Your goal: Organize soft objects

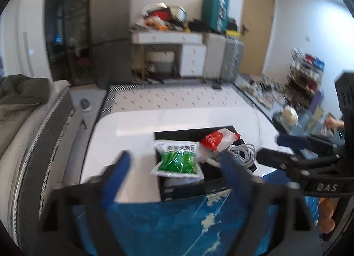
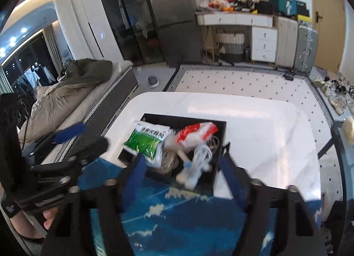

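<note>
While both grippers hang above the near edge of the white table (image 1: 177,121), neither holds anything. The left gripper (image 1: 174,167) has its blue fingers spread wide, with only air between them. Ahead of it sits the black tray (image 2: 219,127), and at its left side lies the green packet (image 1: 178,163), half over the tray's rim. It looks light, flat and slick, likely to crumple or slide, so a pinch on its sealed top edge seems safest. Just right of it lies the red-and-white bag (image 1: 218,139), thin and limp, best caught at a bunched fold. Next comes the white cable (image 2: 200,158), coiled, springy and prone to snagging, so gripping across several loops should hold. The right gripper (image 2: 183,172) is likewise spread and empty, above the tray's near side.
</note>
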Tool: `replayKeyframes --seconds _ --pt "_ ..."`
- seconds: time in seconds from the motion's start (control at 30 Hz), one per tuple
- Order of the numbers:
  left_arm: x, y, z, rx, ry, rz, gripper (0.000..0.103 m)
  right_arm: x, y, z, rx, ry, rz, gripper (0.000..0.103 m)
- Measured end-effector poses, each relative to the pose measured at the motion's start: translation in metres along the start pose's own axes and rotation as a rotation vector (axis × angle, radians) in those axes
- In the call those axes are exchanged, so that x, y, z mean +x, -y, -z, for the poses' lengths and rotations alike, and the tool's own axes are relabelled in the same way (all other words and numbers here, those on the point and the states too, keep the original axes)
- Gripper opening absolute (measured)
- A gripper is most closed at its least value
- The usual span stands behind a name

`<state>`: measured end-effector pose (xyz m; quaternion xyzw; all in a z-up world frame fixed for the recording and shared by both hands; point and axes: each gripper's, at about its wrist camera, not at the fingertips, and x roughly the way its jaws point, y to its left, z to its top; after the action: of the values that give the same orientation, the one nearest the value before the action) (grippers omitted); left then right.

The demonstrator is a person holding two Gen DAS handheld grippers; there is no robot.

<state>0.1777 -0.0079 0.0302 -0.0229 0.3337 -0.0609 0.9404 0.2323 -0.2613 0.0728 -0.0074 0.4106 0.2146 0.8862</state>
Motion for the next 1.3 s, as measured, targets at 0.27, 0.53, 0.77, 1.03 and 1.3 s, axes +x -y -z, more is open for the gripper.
replayKeyframes --seconds 0.27,0.53,0.77,1.03,1.3 --pt "-0.057 -0.005 0.042 -0.037 0.158 -0.102 0.099 -0.041 -0.008 0.060 0.027 0.113 0.061 0.089" --pt "-0.066 0.008 0.093 0.045 0.321 -0.150 0.103 -0.063 -0.009 0.121 -0.077 0.332 0.157 0.099" --pt "-0.074 0.022 0.127 0.099 0.360 -0.103 0.103 -0.070 0.007 0.153 -0.042 0.391 0.185 0.099" --pt "-0.069 0.020 0.141 0.062 0.355 -0.127 0.103 -0.064 0.009 0.169 -0.111 0.427 0.198 0.099" --pt "-0.062 0.013 0.154 0.046 0.369 -0.141 0.103 -0.069 0.000 0.178 -0.147 0.488 0.179 0.102"
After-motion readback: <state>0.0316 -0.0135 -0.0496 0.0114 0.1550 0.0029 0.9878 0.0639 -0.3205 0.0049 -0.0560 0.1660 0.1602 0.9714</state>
